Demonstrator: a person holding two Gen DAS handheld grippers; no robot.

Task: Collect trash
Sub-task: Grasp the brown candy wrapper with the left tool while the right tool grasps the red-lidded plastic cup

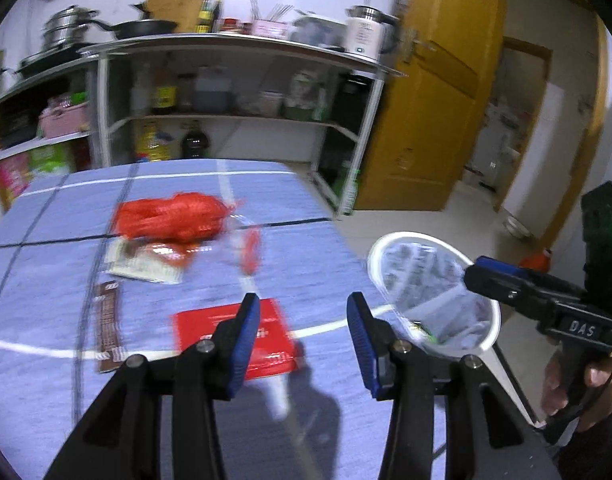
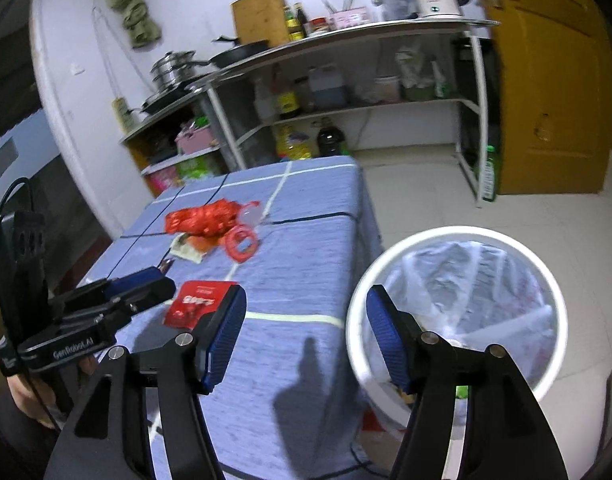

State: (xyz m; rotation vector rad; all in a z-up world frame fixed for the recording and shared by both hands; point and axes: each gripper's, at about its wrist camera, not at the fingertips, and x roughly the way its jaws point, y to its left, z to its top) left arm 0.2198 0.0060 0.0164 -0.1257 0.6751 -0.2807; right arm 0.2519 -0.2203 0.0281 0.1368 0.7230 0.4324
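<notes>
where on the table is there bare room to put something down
Bare cloth runs along the table's right side, between the red ring and the edge by the bin, and on the near strip below the flat red packet. It is crowded around the red mesh bag and the wrappers beside it.

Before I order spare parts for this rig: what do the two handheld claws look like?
Both match. The left claw and right claw have black angular linkage arms with silver pivot pins and long blue ribbed pads. Each body is a black pistol-style handle. The left body bears white "GenRobot.AI" lettering and trails a black cable; the right body reads "DAS".
</notes>
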